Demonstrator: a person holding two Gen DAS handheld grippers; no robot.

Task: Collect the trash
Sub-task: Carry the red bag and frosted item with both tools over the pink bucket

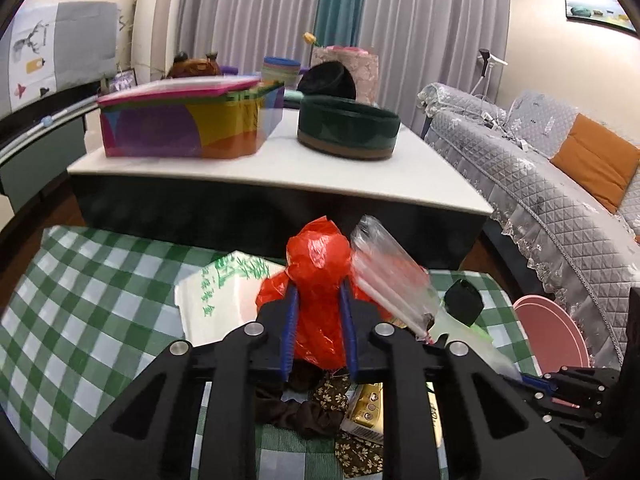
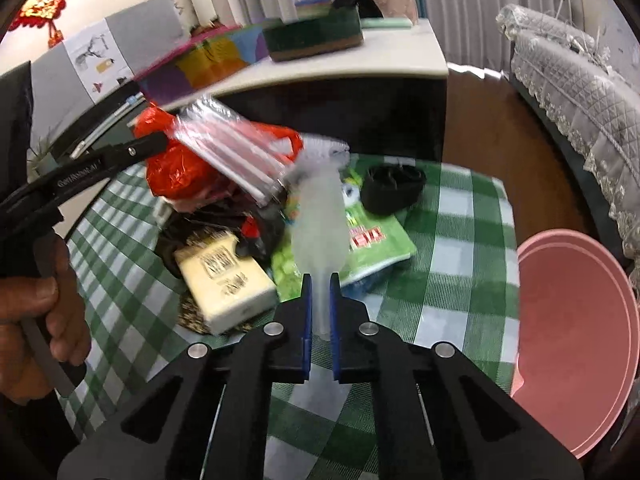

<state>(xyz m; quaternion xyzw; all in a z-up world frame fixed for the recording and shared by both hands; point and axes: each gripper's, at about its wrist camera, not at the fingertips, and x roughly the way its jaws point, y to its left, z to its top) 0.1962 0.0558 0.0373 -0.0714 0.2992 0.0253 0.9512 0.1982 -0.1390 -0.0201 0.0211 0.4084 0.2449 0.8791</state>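
Note:
My left gripper (image 1: 319, 300) is shut on a crumpled red plastic bag (image 1: 320, 264) and holds it above the green checked cloth (image 1: 80, 280). The bag also shows in the right wrist view (image 2: 176, 160), with the left gripper's fingers (image 2: 140, 148) on it. My right gripper (image 2: 320, 284) is shut on a clear plastic bag (image 2: 320, 216) that holds a pack of white straws (image 2: 236, 152). The straw pack leans against the red bag in the left wrist view (image 1: 384, 276). More trash lies on the cloth: a cream carton (image 2: 224, 276), a green wrapper (image 2: 360, 240), a black pouch (image 2: 392, 188).
A pink bin (image 2: 576, 320) stands on the floor right of the cloth. A low white table (image 1: 280, 164) behind holds a colourful box (image 1: 188, 120) and a dark green round box (image 1: 348, 128). A grey covered sofa (image 1: 560, 184) runs along the right.

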